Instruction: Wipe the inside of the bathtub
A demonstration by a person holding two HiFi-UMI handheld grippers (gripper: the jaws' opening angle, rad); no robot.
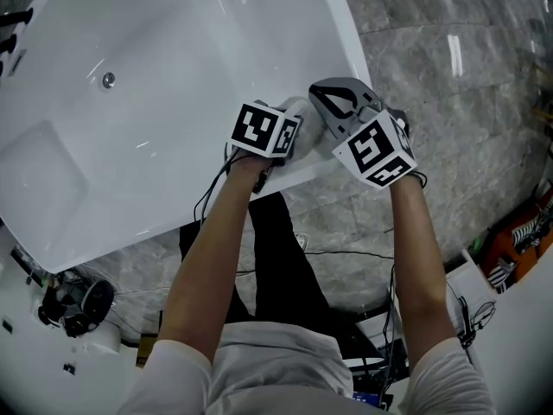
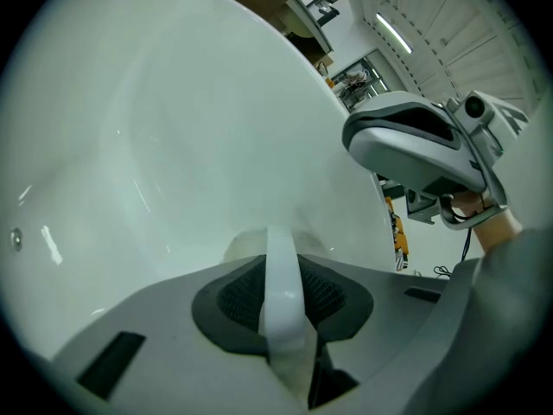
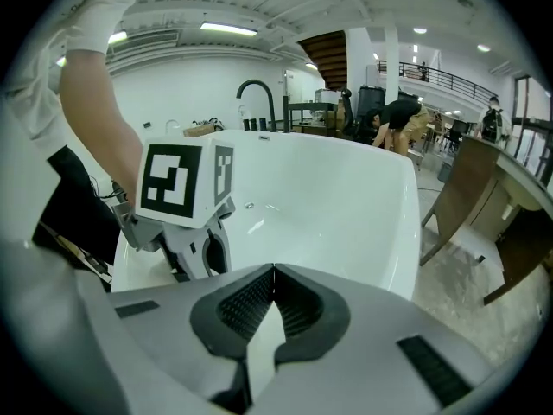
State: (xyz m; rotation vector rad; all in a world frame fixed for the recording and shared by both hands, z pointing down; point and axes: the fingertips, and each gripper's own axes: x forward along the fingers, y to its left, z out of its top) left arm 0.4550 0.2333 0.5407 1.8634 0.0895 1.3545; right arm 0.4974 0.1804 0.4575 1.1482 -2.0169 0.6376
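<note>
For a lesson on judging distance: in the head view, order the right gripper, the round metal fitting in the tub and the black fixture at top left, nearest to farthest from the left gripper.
1. right gripper, right alongside, at the bathtub rim.
2. round metal fitting, leftward on the tub wall.
3. black fixture, far top-left corner.
</note>
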